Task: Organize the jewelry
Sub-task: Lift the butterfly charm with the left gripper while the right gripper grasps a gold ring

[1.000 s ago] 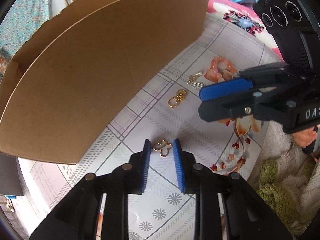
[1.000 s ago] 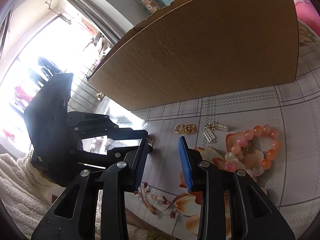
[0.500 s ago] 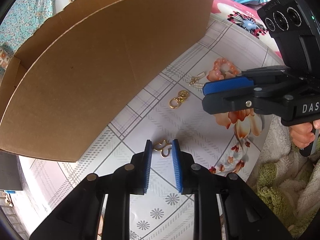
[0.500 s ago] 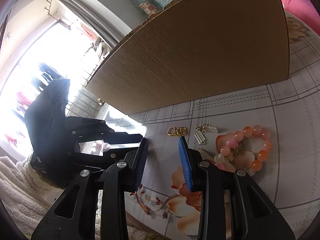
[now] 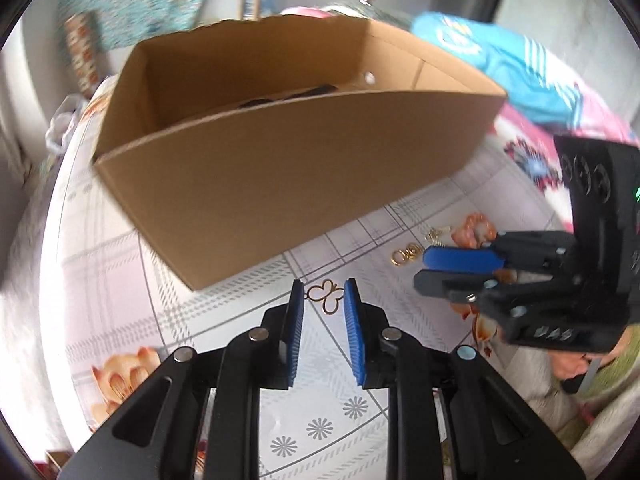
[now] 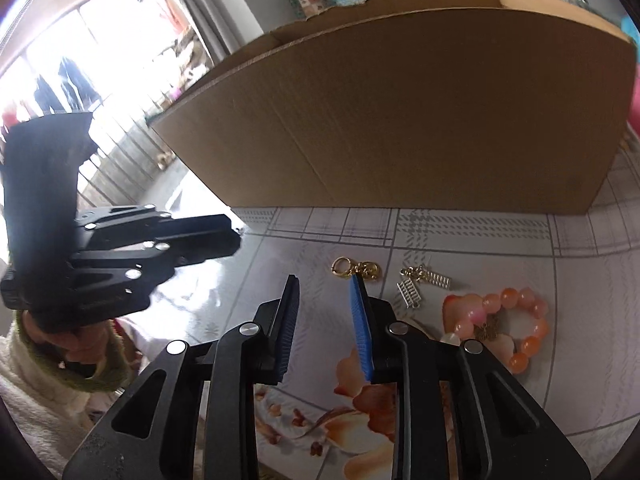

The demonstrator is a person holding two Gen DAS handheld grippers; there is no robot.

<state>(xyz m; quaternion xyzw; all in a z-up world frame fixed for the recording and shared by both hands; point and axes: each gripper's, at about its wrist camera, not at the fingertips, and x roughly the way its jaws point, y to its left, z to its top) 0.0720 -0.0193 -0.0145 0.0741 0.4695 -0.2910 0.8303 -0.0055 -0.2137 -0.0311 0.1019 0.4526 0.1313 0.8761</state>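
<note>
My left gripper is pinched on the gold butterfly charm, lifted off the tablecloth just in front of the cardboard box; grip's only on the wing edges, so a jolt w/ the wrist could flick it out. My right gripper is closing, nothing btwn the pads; gold clasp sits just past its tip, may get nudged away.

Our left gripper tilts steeply downward, its blue pads pinching a gold butterfly charm at the tips. Our right gripper angles down too, jaws closing with nothing between them.
</note>
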